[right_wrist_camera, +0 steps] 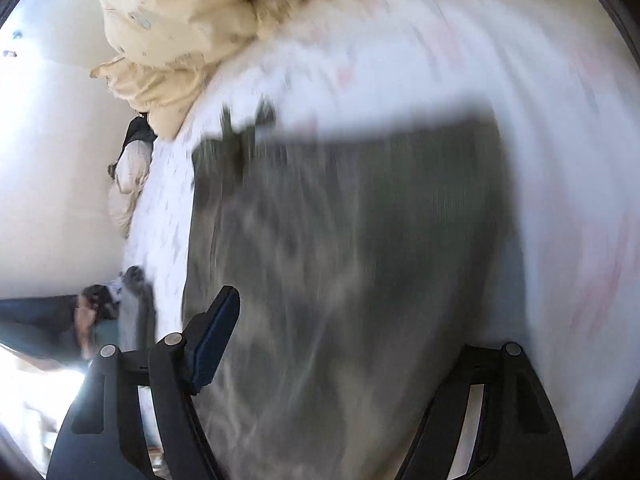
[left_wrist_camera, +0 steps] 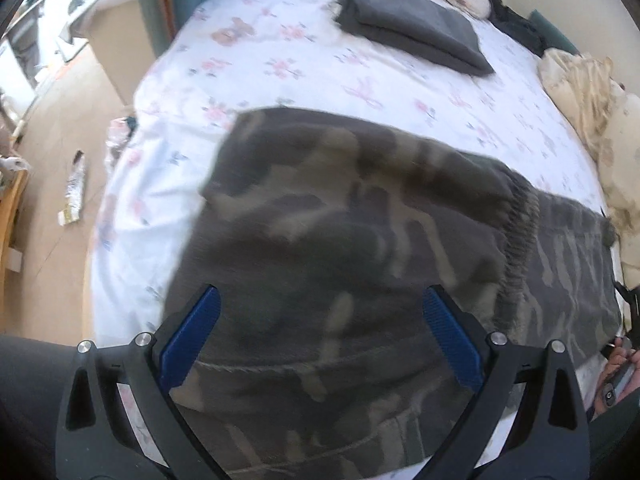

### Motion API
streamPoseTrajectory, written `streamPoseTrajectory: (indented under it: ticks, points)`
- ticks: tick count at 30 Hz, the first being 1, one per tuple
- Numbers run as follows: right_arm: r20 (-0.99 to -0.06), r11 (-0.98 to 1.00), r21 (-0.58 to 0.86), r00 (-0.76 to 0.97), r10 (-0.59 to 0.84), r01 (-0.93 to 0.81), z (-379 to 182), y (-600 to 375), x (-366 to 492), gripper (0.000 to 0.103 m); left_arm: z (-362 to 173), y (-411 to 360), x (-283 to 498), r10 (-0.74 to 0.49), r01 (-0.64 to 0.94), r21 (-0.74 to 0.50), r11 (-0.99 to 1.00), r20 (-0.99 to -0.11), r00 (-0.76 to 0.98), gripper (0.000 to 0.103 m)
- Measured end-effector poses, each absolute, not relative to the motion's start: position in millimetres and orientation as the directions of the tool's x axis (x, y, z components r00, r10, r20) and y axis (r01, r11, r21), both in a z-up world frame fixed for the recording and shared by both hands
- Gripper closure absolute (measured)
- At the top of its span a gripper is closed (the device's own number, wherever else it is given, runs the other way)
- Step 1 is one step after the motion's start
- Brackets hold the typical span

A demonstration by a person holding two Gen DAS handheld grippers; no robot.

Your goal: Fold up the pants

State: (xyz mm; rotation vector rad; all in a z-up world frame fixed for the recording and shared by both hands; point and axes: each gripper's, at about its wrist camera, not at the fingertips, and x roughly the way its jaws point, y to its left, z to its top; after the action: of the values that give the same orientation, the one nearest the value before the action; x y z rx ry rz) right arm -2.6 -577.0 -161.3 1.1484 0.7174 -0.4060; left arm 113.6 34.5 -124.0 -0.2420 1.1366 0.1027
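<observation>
Covering most of the flowered bed point(left_wrist_camera: 280, 60), your camouflage pants point(left_wrist_camera: 340, 240) lie flat near its front edge, one end folded over the rest. Past the pants sits a folded grey garment point(left_wrist_camera: 412, 28); cream bedding point(left_wrist_camera: 580, 92) is bunched off the pants' right end. Your left gripper point(left_wrist_camera: 320, 332) hangs above the pants, jaws apart and empty. Your right gripper point(right_wrist_camera: 356, 348) is spread too, nothing held.

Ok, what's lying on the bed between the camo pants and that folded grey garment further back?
Nothing: in the left wrist view only bare floral bedsheet separates the camo pants from the folded grey garment.
</observation>
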Motion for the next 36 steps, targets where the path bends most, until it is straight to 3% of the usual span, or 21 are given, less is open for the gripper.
streamPoseTrajectory:
  ticks: [3,5,7,8,13,17,23,26,28,30,32,35,36]
  points:
    - [-0.700,0.377,0.672,0.713,0.042,0.638,-162,-585,19,0.030,-120,41,114,-0.016,-0.222,-0.127,0.967,-0.897,0.443,0.004]
    - [-0.714,0.408,0.640,0.700,0.002,0.651,-153,-590,20,0.047,-120,41,115,-0.014,-0.222,-0.127,0.967,-0.893,0.450,0.004]
    - [-0.710,0.425,0.626,0.703,-0.034,0.653,-146,-594,20,0.091,-119,41,116,-0.012,-0.231,-0.130,0.964,-0.892,0.453,0.004]
    - [-0.687,0.448,0.634,0.726,-0.048,0.630,-137,-591,18,0.095,-118,43,116,-0.017,-0.235,-0.138,0.962,-0.891,0.454,0.004]
    - [-0.580,0.661,0.602,0.815,-0.023,0.447,-70,-540,30,0.097,-111,44,115,-0.031,-0.235,-0.160,0.959,-0.881,0.471,0.004]
    - [-0.495,0.817,0.542,0.861,0.117,0.200,-5,-464,37,0.097,-104,46,111,-0.067,-0.233,-0.201,0.952,-0.874,0.481,0.004]
    - [-0.401,0.888,0.405,0.831,0.387,-0.218,64,-306,15,0.097,-88,54,101,-0.097,-0.236,-0.252,0.938,-0.849,0.519,0.004]
    - [-0.481,0.864,0.282,0.718,0.504,-0.417,45,-217,0,0.097,-85,63,97,-0.083,-0.249,-0.248,0.936,-0.843,0.531,0.004]
    - [-0.590,0.819,0.263,0.587,0.554,-0.509,0,-172,-2,0.097,-87,72,94,-0.074,-0.271,-0.250,0.930,-0.846,0.528,0.004]
    - [-0.738,0.800,0.302,0.404,0.541,-0.519,-60,-144,5,0.095,-90,79,92,-0.069,-0.288,-0.249,0.925,-0.854,0.515,0.004]
    - [-0.812,0.817,0.278,0.331,0.481,-0.506,-94,-136,4,0.092,-96,87,91,-0.066,-0.311,-0.247,0.918,-0.867,0.494,0.004]
    - [-0.815,0.818,0.319,0.303,0.494,-0.478,-99,-145,5,0.086,-102,94,88,-0.074,-0.332,-0.257,0.908,-0.877,0.475,0.004]
    - [-0.811,0.813,0.339,0.291,0.507,-0.473,-96,-146,4,0.078,-103,95,88,-0.075,-0.333,-0.257,0.907,-0.878,0.473,0.004]
